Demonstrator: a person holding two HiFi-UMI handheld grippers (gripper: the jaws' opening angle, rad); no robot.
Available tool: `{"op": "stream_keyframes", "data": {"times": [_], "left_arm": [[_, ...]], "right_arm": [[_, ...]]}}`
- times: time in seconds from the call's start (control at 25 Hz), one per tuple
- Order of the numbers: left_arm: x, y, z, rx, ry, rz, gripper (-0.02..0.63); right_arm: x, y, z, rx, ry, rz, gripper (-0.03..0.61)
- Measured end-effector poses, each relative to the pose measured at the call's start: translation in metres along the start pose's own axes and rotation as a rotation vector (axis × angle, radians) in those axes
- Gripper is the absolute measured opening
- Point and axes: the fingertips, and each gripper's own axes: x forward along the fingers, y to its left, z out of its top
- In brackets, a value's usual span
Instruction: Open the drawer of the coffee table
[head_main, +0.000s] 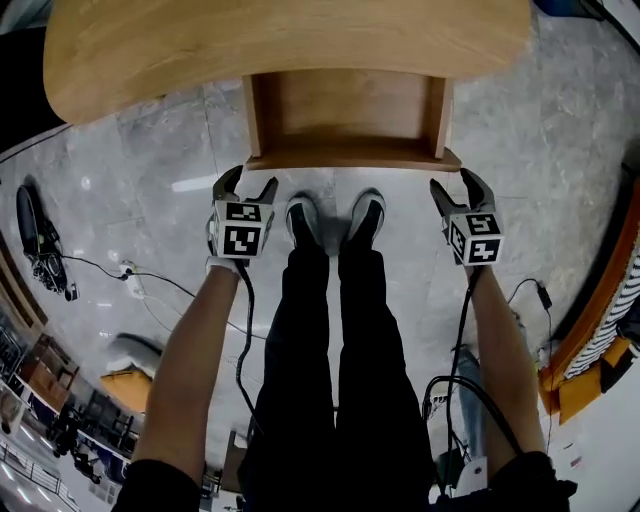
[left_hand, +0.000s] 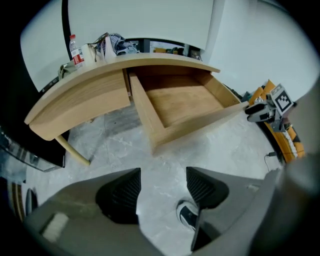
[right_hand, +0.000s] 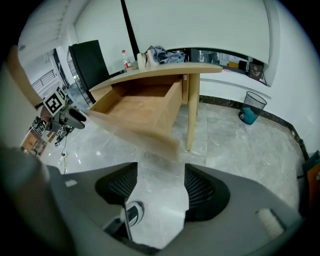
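The drawer (head_main: 345, 105) stands pulled well out from under the wooden counter (head_main: 280, 40), its bare wooden bottom showing. You stand before it on the grey marble floor (head_main: 560, 150), shoes (head_main: 303, 215) pointing at the drawer's front board. Your left hand-held gripper (head_main: 250, 180) hovers near the front's left corner, jaws spread wide with only floor between them. Your right hand-held gripper (head_main: 455, 182) hangs near the right corner, likewise wide and empty. Neither touches the wood. On the counter's far side sit a bottle (left_hand: 75, 50) and a bundle of cloth (left_hand: 115, 44).
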Motion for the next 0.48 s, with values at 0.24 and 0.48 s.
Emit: {"op": "stream_keyframes", "data": {"times": [0.24,0.48], "left_arm": [[-0.082,0.028,-0.018,-0.037,0.000,0.075,0.293],[-0.202,0.021,0.096,-0.082,-0.278,0.079,0.287]], "right_arm": [[-0.076,0.006,0.050,0.031,-0.090,-0.036,0.257],[-0.192,0.011,0.200,0.138,-0.421,-0.040,0.229]]}}
